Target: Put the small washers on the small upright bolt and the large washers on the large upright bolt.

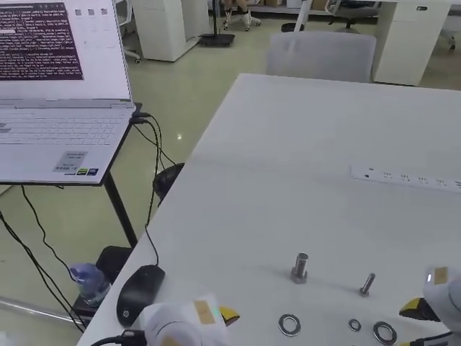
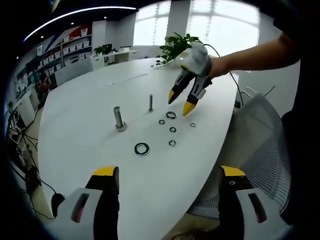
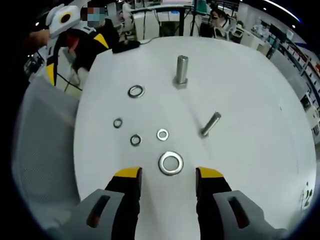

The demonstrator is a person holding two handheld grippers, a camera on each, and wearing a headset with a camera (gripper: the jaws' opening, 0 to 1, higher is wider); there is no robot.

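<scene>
The left gripper (image 2: 169, 172) hangs over the near edge of the table (image 2: 90, 100), its fingers wide apart with nothing between them. Closest ahead of its tips, a little toward the left finger, a large washer (image 2: 142, 149) lies flat. Past that washer, on the left finger's side, the large bolt (image 2: 118, 119) stands upright. The small bolt (image 2: 150, 102) stands upright farther out, nearer the middle of the gap. Both shanks are bare. The small washers (image 2: 172, 129) lie scattered flat ahead of the gap, on the right-finger side of the bolts.

The right gripper (image 3: 169, 176) is also spread open and empty. The left gripper view shows it held above the table, tips angled down toward the washers. In its own view a second large washer (image 3: 171, 163) lies flat just ahead of its tips, centred in the gap and apart from both fingers. Three small washers sit a little farther out toward its left finger. The small bolt is beyond its right finger and the large bolt stands well ahead.

In the head view a mouse (image 1: 138, 292) lies just beside the left gripper. A laptop (image 1: 61, 108) stands well off to that side, and a power strip (image 1: 403, 177) lies far beyond the bolts.
</scene>
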